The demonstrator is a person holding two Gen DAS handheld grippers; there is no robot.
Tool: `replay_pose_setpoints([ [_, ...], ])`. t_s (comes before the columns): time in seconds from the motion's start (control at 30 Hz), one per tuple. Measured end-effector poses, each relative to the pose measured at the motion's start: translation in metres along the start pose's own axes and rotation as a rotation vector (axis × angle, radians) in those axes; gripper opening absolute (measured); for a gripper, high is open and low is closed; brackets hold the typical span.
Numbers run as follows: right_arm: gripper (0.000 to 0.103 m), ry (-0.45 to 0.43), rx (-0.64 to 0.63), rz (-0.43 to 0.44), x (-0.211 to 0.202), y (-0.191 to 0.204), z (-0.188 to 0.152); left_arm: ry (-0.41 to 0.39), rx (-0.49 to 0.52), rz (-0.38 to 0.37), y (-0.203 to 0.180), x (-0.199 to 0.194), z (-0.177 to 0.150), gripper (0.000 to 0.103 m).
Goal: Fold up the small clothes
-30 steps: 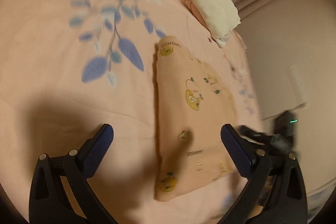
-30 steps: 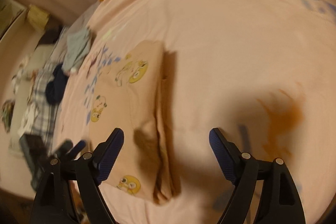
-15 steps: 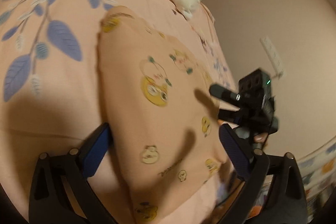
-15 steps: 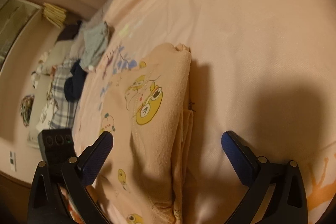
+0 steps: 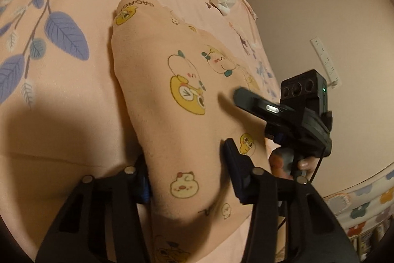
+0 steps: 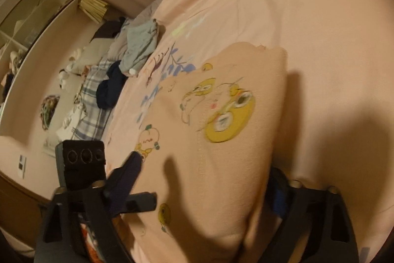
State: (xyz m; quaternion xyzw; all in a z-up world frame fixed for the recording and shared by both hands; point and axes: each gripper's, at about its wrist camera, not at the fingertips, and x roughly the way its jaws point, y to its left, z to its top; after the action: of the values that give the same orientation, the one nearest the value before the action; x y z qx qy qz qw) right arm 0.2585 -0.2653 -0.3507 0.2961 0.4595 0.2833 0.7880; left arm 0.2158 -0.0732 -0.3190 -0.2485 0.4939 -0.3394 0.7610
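A pink bedspread (image 5: 61, 139) printed with blue leaves covers the bed, and the folded peach garment (image 5: 177, 130) with cartoon ducks lies on it near the edge. The left hand-held gripper (image 5: 187, 171) straddles the garment's near end, jaws spread either side of the fold; the right hand-held gripper (image 6: 204, 189) does the same from the opposite side, also spread. To do this well, I judge both should close on all layers together, then lift evenly so the fold stays aligned. The garment's near hem is cut off, and the layer count is hard to make out.
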Motion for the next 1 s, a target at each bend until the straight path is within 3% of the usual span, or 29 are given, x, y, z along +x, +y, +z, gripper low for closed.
replay_pose_setpoints([
  [0.03,0.049,-0.009,0.026,-0.008,-0.002,-0.007,-0.001,-0.007,0.008,0.016,-0.003,0.001,-0.001,0.044],
  [0.13,0.035,-0.025,0.078,0.027,-0.005,-0.02,-0.004,-0.017,0.014,0.042,-0.003,0.002,-0.005,0.035],
  [0.27,0.034,-0.046,0.036,-0.029,-0.005,-0.012,-0.008,-0.04,0.024,0.07,-0.003,0.001,-0.01,0.032],
  [0.43,0.032,-0.058,0.064,0.022,-0.004,-0.02,-0.008,-0.047,0.018,0.078,-0.002,0.002,-0.01,0.032],
  [1.0,0.031,-0.074,0.059,0.017,-0.006,-0.025,-0.01,-0.061,0.043,0.098,-0.004,0.001,-0.012,0.032],
])
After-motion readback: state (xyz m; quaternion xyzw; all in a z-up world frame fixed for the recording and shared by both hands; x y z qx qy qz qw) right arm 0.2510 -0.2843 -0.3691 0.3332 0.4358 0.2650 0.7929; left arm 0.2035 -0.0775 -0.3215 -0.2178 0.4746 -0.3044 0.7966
